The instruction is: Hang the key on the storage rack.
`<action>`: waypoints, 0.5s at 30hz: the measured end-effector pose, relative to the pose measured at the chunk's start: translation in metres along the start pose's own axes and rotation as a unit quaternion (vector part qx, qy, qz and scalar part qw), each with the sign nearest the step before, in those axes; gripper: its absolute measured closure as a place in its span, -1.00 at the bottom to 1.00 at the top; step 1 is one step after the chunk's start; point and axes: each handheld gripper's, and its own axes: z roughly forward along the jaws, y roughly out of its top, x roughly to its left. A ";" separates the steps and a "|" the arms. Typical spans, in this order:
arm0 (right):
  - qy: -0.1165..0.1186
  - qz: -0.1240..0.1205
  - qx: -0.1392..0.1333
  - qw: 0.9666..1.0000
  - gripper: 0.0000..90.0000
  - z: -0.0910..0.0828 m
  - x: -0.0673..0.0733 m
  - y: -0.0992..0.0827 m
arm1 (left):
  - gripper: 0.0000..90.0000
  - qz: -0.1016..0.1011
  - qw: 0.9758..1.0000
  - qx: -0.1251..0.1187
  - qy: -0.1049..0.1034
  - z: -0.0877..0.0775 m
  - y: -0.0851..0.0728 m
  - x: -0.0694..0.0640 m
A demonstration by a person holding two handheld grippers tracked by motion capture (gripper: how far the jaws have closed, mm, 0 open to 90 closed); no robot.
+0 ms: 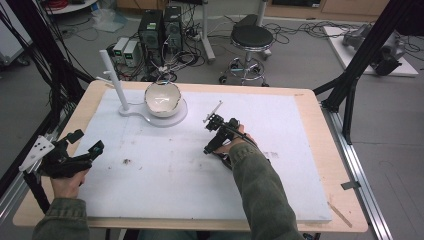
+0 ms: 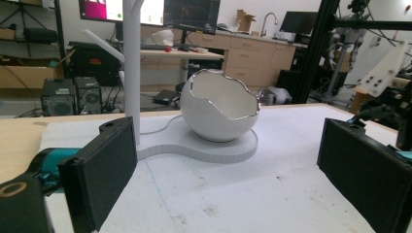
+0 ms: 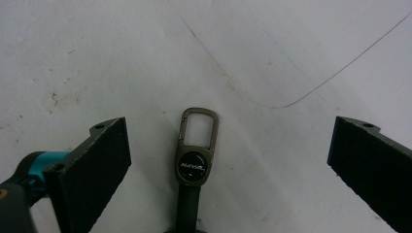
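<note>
A dark metal keychain (image 3: 194, 162) with a carabiner clip and a round badge lies flat on the white mat. It sits between the wide-apart jaws of my right gripper (image 3: 228, 158), slightly nearer the left jaw and touching neither. From above, the right gripper (image 1: 210, 134) points down at the mat's middle. A white egg-shaped bowl (image 2: 221, 109) with a jagged silver rim rests on a white stand base (image 2: 209, 150) beside a white post (image 2: 131, 68). My left gripper (image 2: 233, 170) faces the bowl from a distance, open and empty. The left gripper (image 1: 87, 141) hovers at the mat's left edge.
The white foam mat (image 1: 280, 165) covers most of the wooden table (image 1: 330, 165). The bowl and stand (image 1: 162, 100) sit at the back left. Behind the table are a black stool (image 1: 251, 42), computer towers (image 1: 160, 30) and floor cables. Black frame legs (image 1: 350, 85) flank the table.
</note>
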 end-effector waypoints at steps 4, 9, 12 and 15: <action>0.005 0.006 0.029 1.000 -0.90 0.009 -0.003 -0.001 | -0.83 -0.002 1.000 0.002 -0.001 0.000 -0.001 0.001; 0.007 0.016 0.043 0.999 -0.80 0.012 -0.003 0.000 | -0.83 -0.002 1.000 0.003 -0.001 0.001 -0.001 0.001; 0.016 0.018 0.052 0.998 -0.48 0.012 -0.003 0.001 | -0.83 -0.002 1.000 0.007 -0.003 0.001 -0.002 0.001; 0.021 0.024 0.060 0.998 -0.36 0.013 -0.003 0.002 | -0.83 -0.003 1.000 0.008 -0.001 0.001 -0.002 0.001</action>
